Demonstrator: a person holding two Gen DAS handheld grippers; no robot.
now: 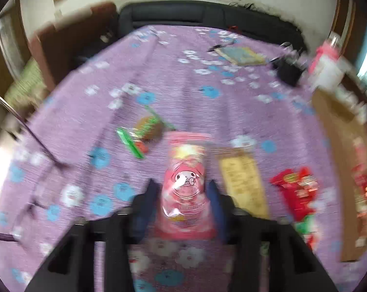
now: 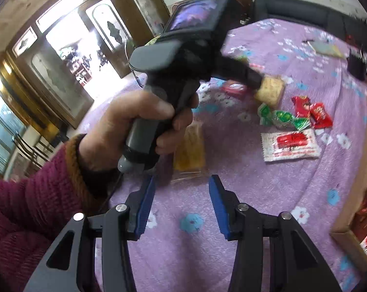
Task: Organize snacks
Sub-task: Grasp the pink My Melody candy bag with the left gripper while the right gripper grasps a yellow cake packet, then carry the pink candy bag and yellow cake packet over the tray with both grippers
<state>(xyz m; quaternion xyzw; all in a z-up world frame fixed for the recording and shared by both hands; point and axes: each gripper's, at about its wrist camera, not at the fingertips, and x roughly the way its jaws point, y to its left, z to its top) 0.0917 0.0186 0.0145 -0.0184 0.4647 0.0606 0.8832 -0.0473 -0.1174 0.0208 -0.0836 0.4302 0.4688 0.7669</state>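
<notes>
Left wrist view first: the left gripper (image 1: 183, 187) has its blue pads on either side of a pink snack packet (image 1: 184, 185), and the blur won't let me say whether they press on it or merely flank it. Just right of those fingers lies a yellow packet (image 1: 242, 182), then a red packet (image 1: 296, 192), and farther right a cardboard box (image 1: 334, 150); ahead and left sits a green-wrapped snack (image 1: 144, 131), all on the purple floral cloth (image 1: 183, 85). Right wrist view: the right gripper (image 2: 182, 192) stands apart over bare cloth, with a white-and-red sachet (image 2: 290, 144) ahead and right, and the person's left hand (image 2: 134, 124) ahead and left.
</notes>
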